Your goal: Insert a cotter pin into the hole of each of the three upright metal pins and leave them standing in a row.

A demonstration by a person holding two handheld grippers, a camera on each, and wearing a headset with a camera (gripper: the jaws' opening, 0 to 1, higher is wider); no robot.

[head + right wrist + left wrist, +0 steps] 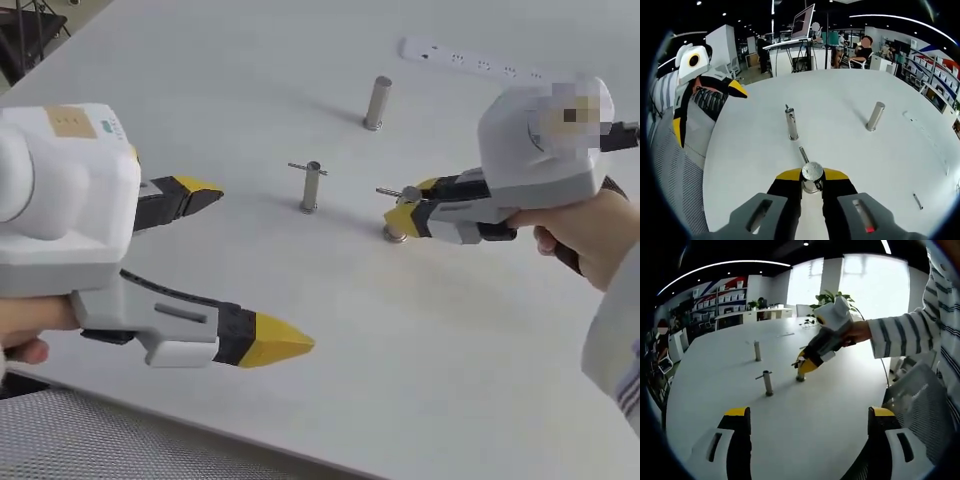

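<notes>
Three upright metal pins stand on the white table (300, 400). The far pin (378, 102) (875, 116) (757, 351) is bare. The middle pin (311, 187) (791, 123) (768, 383) has a cotter pin across its top. My right gripper (405, 212) (812, 177) (807, 365) is shut on the near pin (396, 234) (812, 171) (800, 376). A cotter pin (388, 190) (803, 154) sticks out of that pin's head, away from the jaws. My left gripper (240, 265) (810, 412) (705, 95) hangs open over the table's near left, holding nothing.
A white power strip (470, 60) lies at the far edge. One loose cotter pin (916, 201) rests on the table to the right of my right gripper. A mesh chair (920, 400) stands by the table edge. People sit at distant desks.
</notes>
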